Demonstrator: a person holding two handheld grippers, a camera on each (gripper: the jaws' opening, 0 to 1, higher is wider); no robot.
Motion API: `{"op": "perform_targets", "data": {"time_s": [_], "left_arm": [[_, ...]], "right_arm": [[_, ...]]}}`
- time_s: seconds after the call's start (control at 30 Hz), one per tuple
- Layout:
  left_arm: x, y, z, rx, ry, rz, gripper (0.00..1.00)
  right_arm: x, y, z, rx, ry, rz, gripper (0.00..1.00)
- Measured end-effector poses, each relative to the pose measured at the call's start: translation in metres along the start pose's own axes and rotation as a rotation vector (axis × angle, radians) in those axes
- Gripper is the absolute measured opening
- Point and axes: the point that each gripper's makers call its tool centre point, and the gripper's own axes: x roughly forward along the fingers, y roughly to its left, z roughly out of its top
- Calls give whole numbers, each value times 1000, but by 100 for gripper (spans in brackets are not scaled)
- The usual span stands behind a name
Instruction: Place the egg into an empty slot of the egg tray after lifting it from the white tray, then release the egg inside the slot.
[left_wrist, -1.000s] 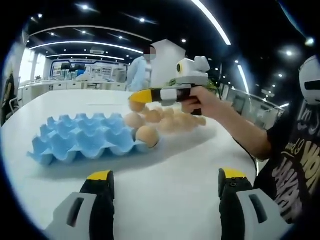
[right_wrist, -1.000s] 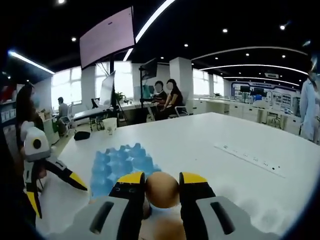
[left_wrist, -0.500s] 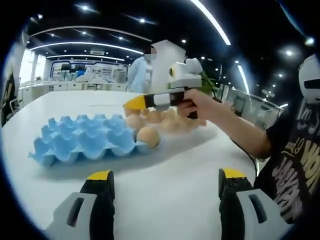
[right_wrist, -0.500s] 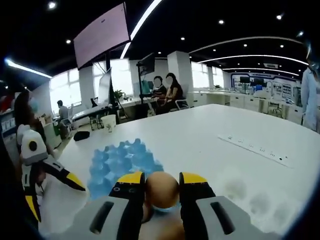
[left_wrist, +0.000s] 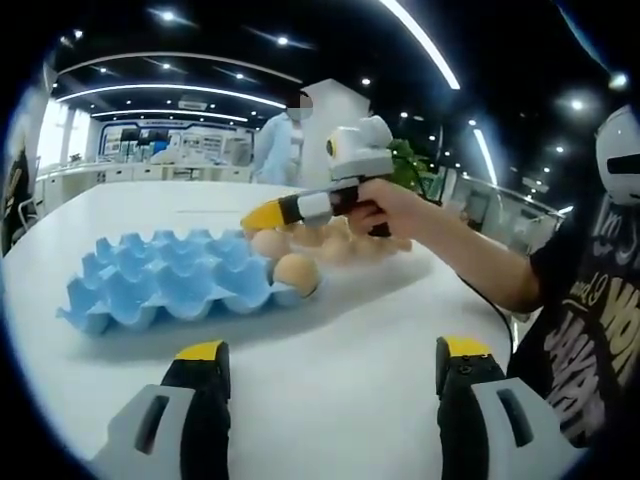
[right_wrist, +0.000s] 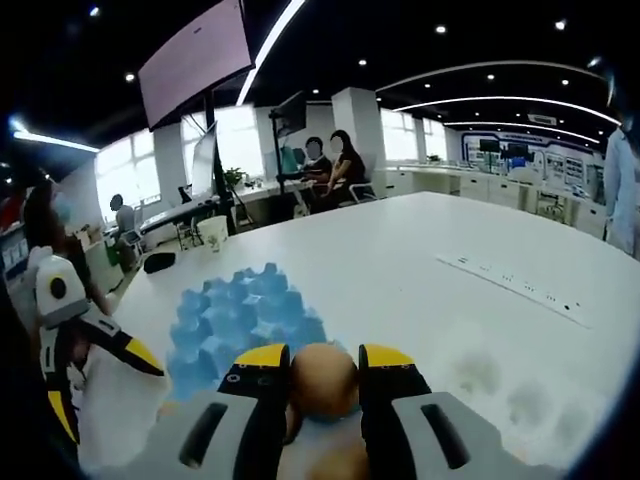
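In the right gripper view my right gripper (right_wrist: 324, 372) is shut on a brown egg (right_wrist: 324, 381), hanging just over the near end of the blue egg tray (right_wrist: 238, 312). In the left gripper view the right gripper (left_wrist: 264, 217), held by a hand, hovers over the right end of the blue egg tray (left_wrist: 160, 282). That end holds one egg (left_wrist: 297, 272) and another egg (left_wrist: 268, 243) behind it. Several more eggs (left_wrist: 350, 243) lie in a blurred heap further right. My left gripper (left_wrist: 330, 350) is open above the table, with nothing between its jaws.
The white table (right_wrist: 420, 260) stretches far behind the tray, with a power strip (right_wrist: 512, 287) on it to the right. The left gripper (right_wrist: 72, 345) shows at the left edge. Seated people (right_wrist: 330, 170) are at the back. A person's arm (left_wrist: 470, 262) crosses the right side.
The right gripper has moved with its egg a little lower and towards the blue tray's end. The left gripper has stayed put.
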Motion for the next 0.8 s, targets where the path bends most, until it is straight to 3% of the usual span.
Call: {"op": "perform_targets", "data": {"time_s": [0.27, 0.6, 0.63, 0.8], "left_arm": [[0, 1, -3, -5, 10, 0, 84], [-2, 2, -2, -4, 5, 3, 84], [-2, 1, -2, -4, 5, 3, 84], [-4, 1, 0, -6, -2, 6, 84]], "right_arm": [[6, -5, -4, 89, 19, 18, 28], [6, -1, -5, 92, 39, 39, 26], [5, -2, -11, 72, 71, 29, 24], [6, -7, -11, 72, 50, 25, 23]]}}
